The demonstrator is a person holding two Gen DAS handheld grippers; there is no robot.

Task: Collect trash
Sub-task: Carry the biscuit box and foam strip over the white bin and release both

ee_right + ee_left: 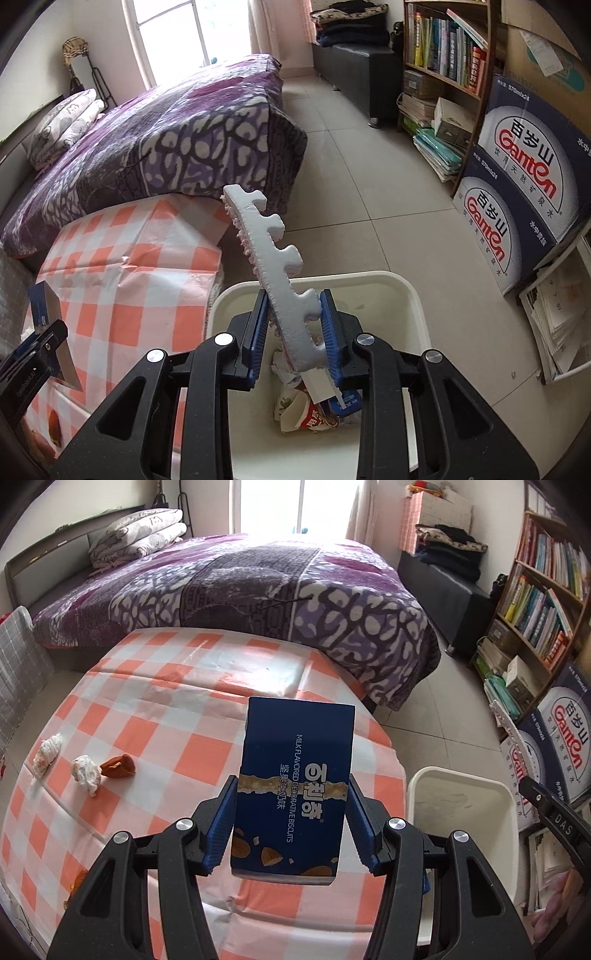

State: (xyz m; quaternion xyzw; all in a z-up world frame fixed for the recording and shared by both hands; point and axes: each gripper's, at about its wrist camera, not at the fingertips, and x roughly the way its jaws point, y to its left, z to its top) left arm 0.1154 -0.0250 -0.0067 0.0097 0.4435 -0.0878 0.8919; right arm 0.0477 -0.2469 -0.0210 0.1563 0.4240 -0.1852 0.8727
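Over checked table (155, 716), blue biscuit box (295, 775)

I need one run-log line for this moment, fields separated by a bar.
left gripper: shut on biscuit box, over table | right gripper: shut on foam strip, above bin | bin: holds trash

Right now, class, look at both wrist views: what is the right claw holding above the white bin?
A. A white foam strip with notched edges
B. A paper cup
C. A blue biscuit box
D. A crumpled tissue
A: in the right wrist view the right claw is clamped on the white foam strip over the white bin, while the blue biscuit box sits in the left claw.
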